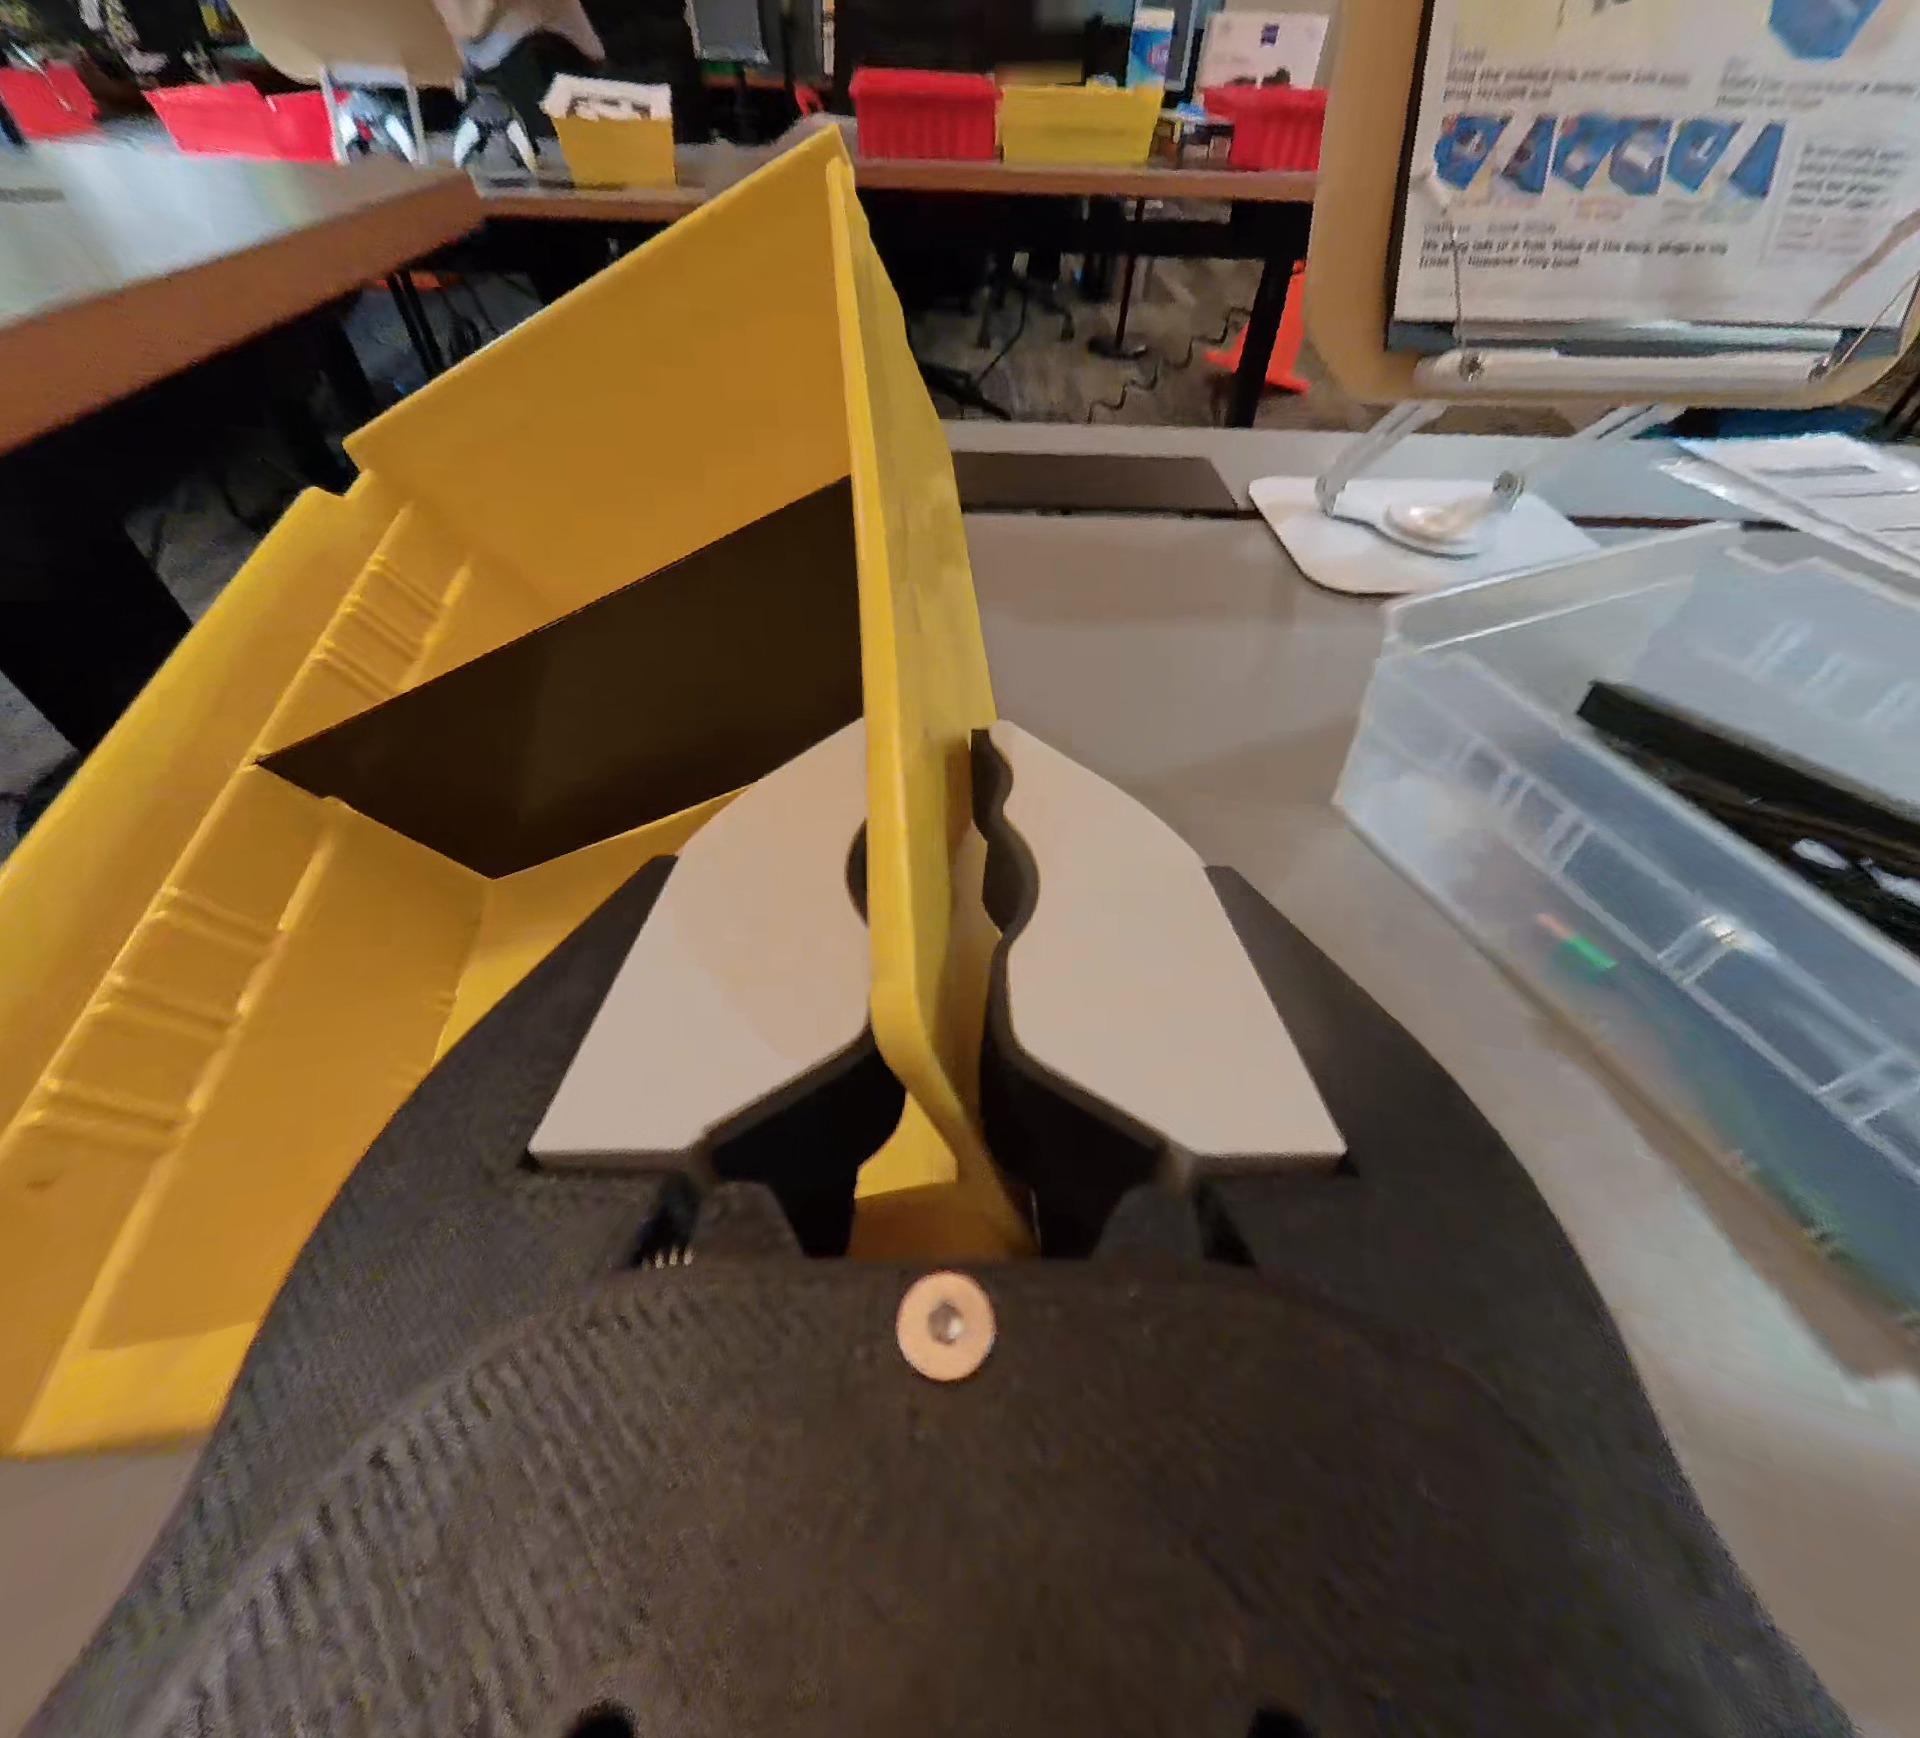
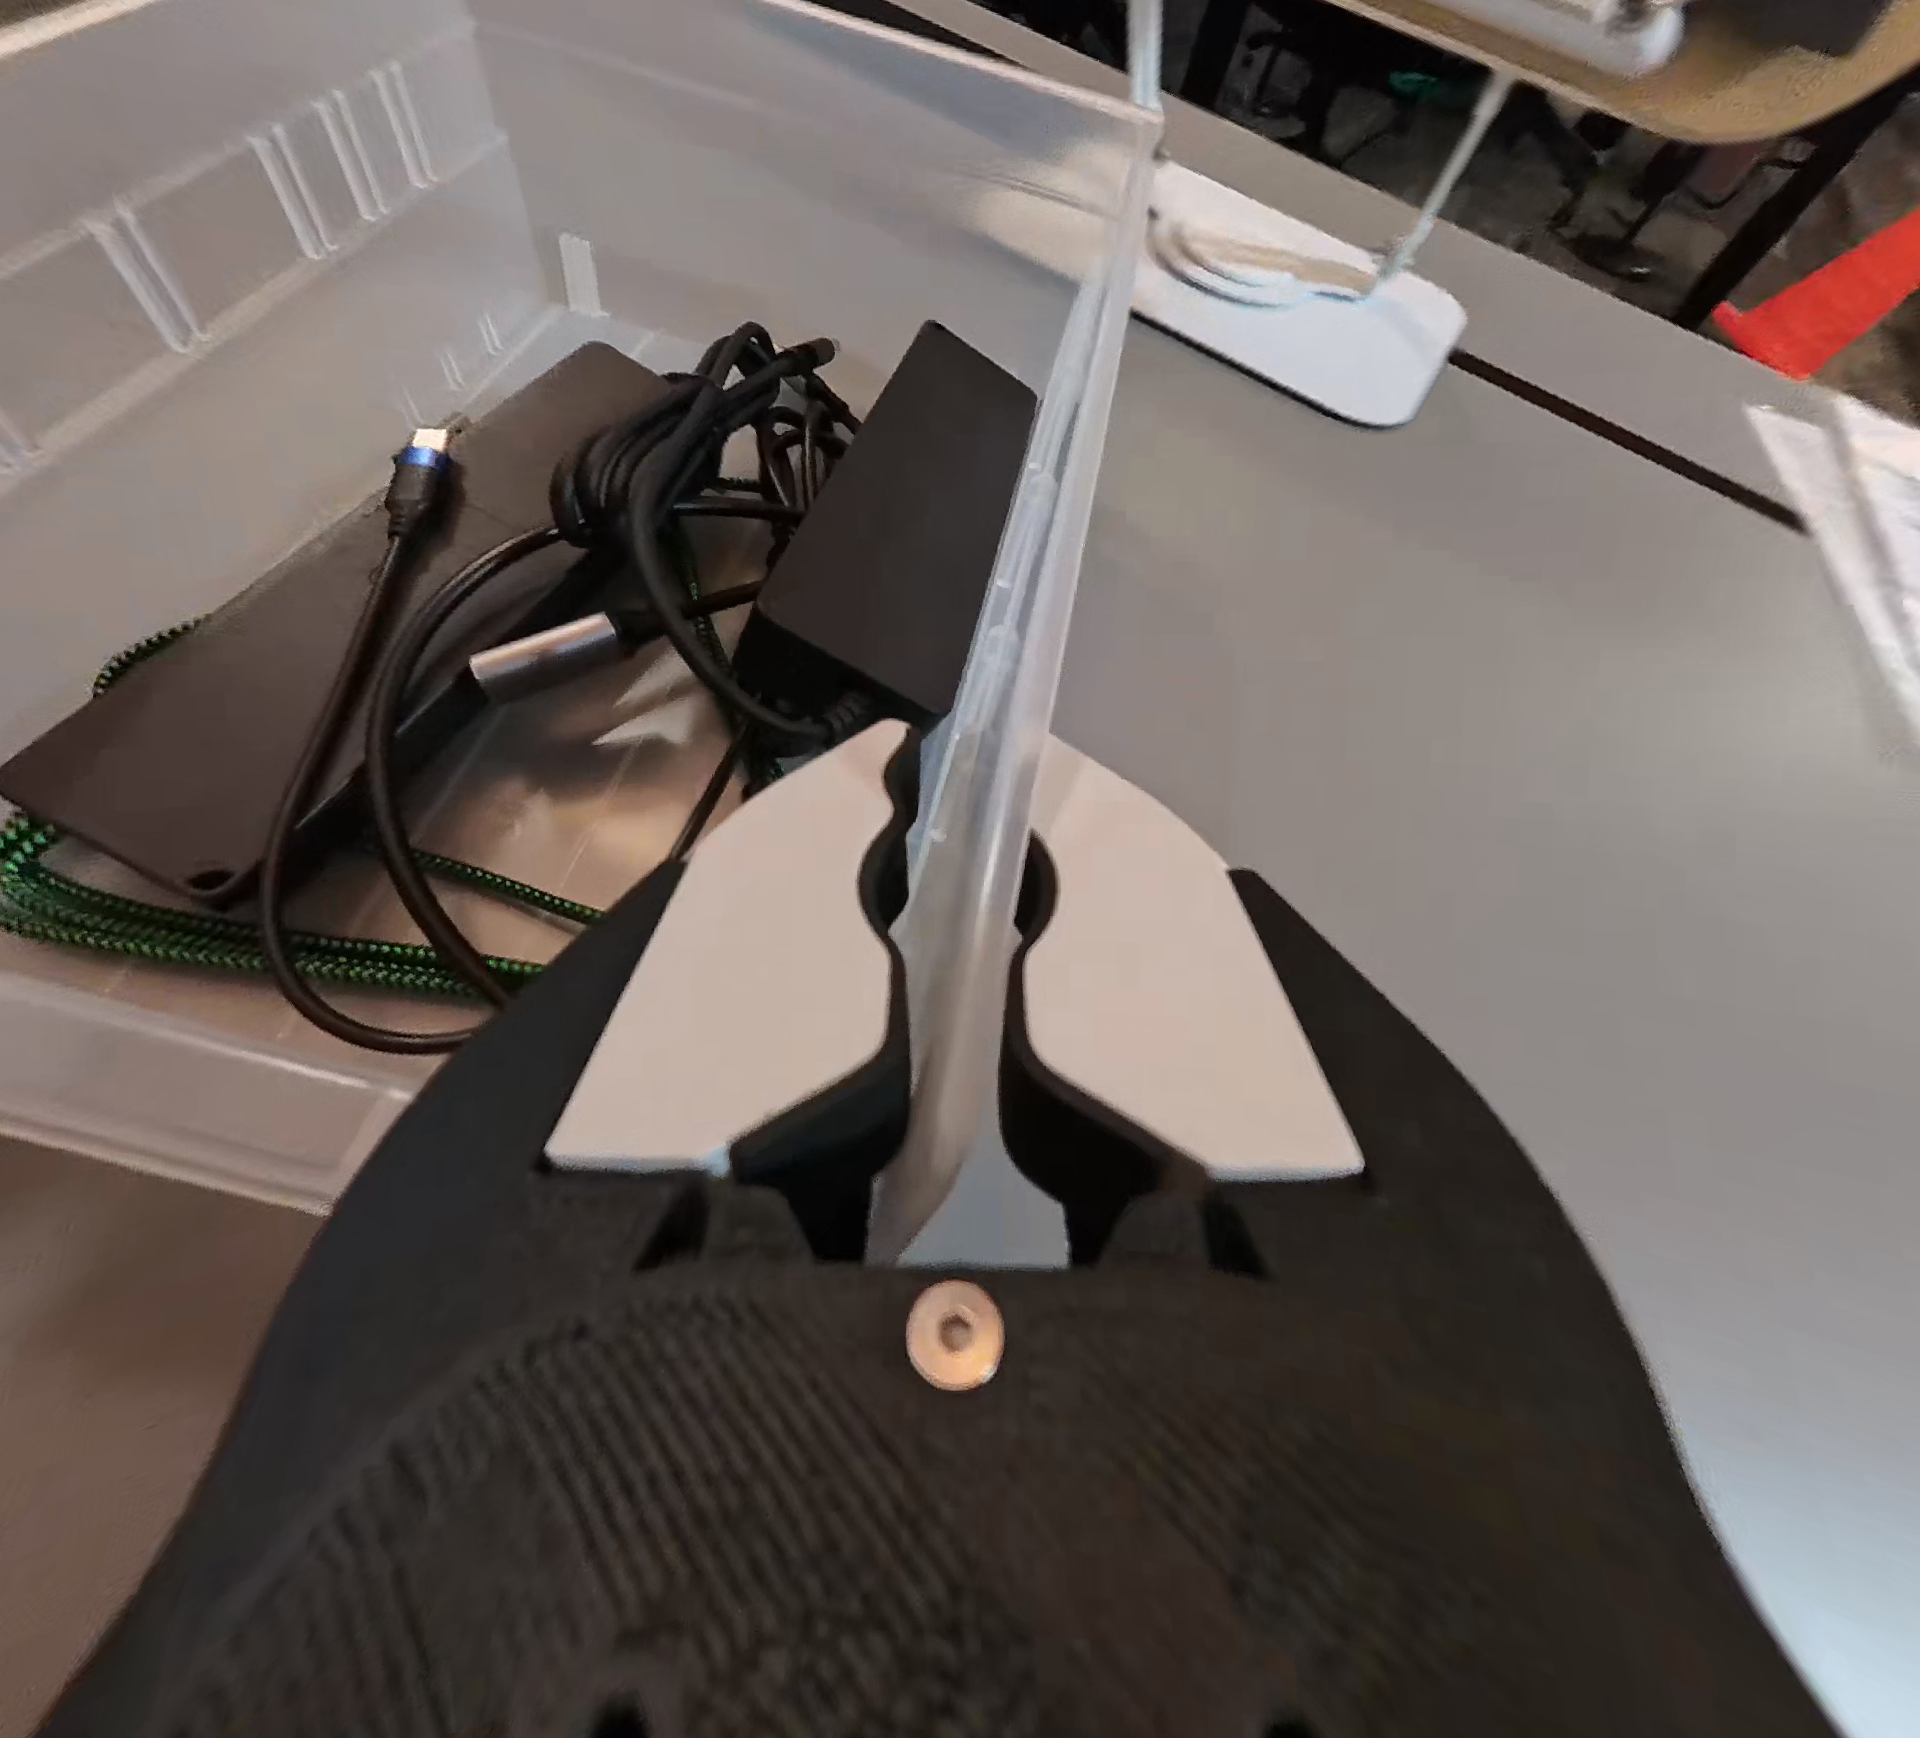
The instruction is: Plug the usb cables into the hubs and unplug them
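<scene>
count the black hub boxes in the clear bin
2: a flat black hub at the left of the clear bin, another black hub leaning on its right wall. Cables may hide more.

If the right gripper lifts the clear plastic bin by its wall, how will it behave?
The clear plastic bin would likely tilt, since the right gripper pinches one thin wall. The black hubs and tangled cables may slide. The smooth wall could slip.

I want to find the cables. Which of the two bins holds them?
The clear bin, held by the right gripper; the yellow bin shows only a dark panel.
</scene>
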Motion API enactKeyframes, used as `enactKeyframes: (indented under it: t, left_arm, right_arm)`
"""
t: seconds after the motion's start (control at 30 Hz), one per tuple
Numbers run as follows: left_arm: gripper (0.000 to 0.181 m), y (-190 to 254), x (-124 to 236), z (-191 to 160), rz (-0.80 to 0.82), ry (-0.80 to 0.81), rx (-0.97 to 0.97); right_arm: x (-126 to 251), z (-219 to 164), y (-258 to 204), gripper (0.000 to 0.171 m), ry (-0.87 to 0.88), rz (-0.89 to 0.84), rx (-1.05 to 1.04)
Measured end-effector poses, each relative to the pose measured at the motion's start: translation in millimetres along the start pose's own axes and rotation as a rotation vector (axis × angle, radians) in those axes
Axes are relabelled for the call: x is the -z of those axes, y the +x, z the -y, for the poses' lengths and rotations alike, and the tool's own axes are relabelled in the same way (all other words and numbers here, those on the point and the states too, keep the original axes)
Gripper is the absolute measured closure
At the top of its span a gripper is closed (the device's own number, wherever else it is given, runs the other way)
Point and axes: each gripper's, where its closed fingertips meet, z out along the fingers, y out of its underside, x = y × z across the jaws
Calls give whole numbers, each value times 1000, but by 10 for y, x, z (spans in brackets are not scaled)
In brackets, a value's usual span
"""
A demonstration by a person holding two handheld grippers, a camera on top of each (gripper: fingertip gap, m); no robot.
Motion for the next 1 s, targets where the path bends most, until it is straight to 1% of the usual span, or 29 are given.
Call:
enactKeyframes:
  t: [0.2, 0.33, 0.47, 0.53, 0.6, 0.7, 0.8, 0.9, 1.0]
  left_arm:
    - [171, 45, 329, 508, 22, 125, -77]
    - [171, 155, 555, 777, -4, 198, -86]
    - [171, 261, 720, 947, -34, 249, -87]
    - [171, 299, 771, 994, -41, 264, -91]
    - [171, 342, 809, 1010, -53, 272, -100]
    - [171, 418, 856, 1013, -79, 275, -112]
    - [171, 587, 880, 1010, -130, 279, -121]
    - [171, 971, 894, 977, -233, 275, -157]
    - [171, 1568, 952, 903, -380, 265, -169]
  right_arm:
    - [-417, 342, -761, 155, 29, 69, -98]
    - [-788, 661, -1431, 141, 72, 156, -166]
    - [-1153, 982, -2180, 124, 64, 270, -115]
    - [-1203, 1102, -2439, 116, 23, 375, -61]
    - [-1094, 1285, -2536, 117, 74, 463, -16]
    - [-857, 1384, -2339, 116, 112, 467, 97]
    - [-574, 1317, -1875, 121, 148, 408, 157]
    - [-275, 1050, -1327, 125, 129, 365, 112]
    - [27, 680, -747, 127, 88, 289, 34]
